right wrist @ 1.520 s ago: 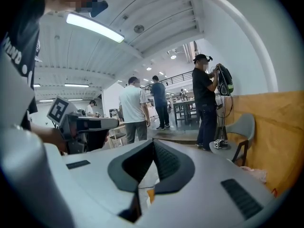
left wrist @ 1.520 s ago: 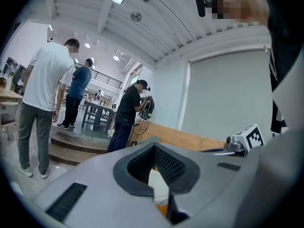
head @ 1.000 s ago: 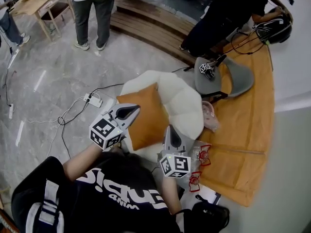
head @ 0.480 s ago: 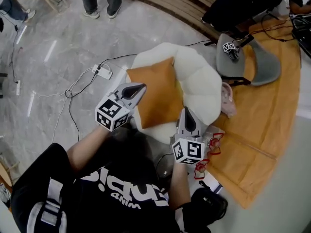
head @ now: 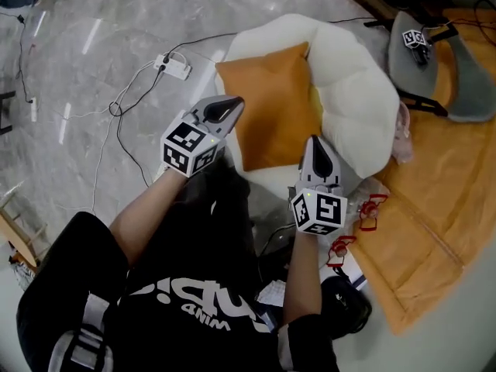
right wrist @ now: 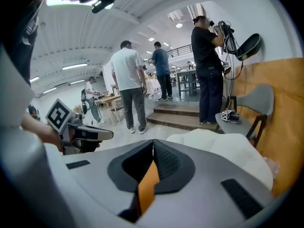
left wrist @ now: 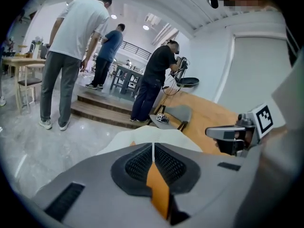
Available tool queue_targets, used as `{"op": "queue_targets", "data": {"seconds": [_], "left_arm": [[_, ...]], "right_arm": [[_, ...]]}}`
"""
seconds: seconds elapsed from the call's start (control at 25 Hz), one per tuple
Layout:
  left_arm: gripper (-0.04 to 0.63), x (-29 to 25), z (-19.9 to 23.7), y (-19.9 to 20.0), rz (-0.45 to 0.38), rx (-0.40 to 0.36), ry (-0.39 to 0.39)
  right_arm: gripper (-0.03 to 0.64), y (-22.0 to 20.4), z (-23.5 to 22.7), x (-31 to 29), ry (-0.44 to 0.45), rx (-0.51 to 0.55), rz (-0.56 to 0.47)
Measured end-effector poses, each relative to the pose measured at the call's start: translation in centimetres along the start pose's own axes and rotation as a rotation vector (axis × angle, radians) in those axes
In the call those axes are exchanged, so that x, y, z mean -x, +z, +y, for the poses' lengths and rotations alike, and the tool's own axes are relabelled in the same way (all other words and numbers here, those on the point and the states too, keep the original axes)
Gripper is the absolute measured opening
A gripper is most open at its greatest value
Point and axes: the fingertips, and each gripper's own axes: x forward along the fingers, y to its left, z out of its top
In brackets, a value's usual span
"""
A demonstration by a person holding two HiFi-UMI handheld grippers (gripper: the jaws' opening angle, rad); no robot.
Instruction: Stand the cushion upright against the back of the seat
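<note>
Left gripper (head: 235, 101): jaws clenched, tips meeting, nothing between them. It sits over the near left edge of the cushion (head: 271, 103). Contact with the fabric cannot be judged from the head view.

Right gripper (head: 318, 141): jaws likewise closed and empty. Its tip is at the cushion's near right corner, and contact is again unclear.

In both gripper views the cushion appears only as a narrow orange strip through the slot below the closed tips. The gripper bodies mask the rest.

The orange cushion lies broad face up on the white padded seat (head: 360, 99). Its far right edge is against the puffy back. How far it tilts cannot be read from above. The seat's near edge is hidden behind the person's arms.

To the far right stands a grey chair (head: 465, 84), cut off by the frame edge, with a small marker cube (head: 416, 39) on it. An orange mat (head: 442, 200) covers the floor at right. Red objects (head: 370, 210) lie just right of the right gripper and are too small to identify. A power strip (head: 173, 66) with trailing cables lies on the floor at far left.
</note>
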Motion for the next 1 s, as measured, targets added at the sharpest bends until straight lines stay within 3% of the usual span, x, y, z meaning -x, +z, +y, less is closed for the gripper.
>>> {"op": "queue_targets", "data": {"seconds": [0.24,0.44,0.52,0.72,1.0], "left_arm": [[0.012,-5.0,4.5,-6.9,0.062,0.052,0.026],[0.095,-9.4,8.2,-13.5,0.118,0.106,0.05],[0.118,-11.2,9.9,-16.2,0.145,0.123,0.071],[0.186,-14.7,14.8,-22.5,0.199,0.212,0.148],[0.222,-18.5,18.8,-28.0,0.239,0.302,0.234]], "right_arm": [[0.023,-6.4,-1.5,-7.1,0.021,0.018,0.092],[0.031,-12.7,-3.1,-13.4,0.04,0.041,0.18],[0.143,-15.5,-3.6,-15.9,0.041,0.042,0.234],[0.217,-21.0,-5.3,-21.0,0.001,0.072,0.362],[0.253,-26.6,-7.0,-26.7,-0.026,0.305,0.563]]}}
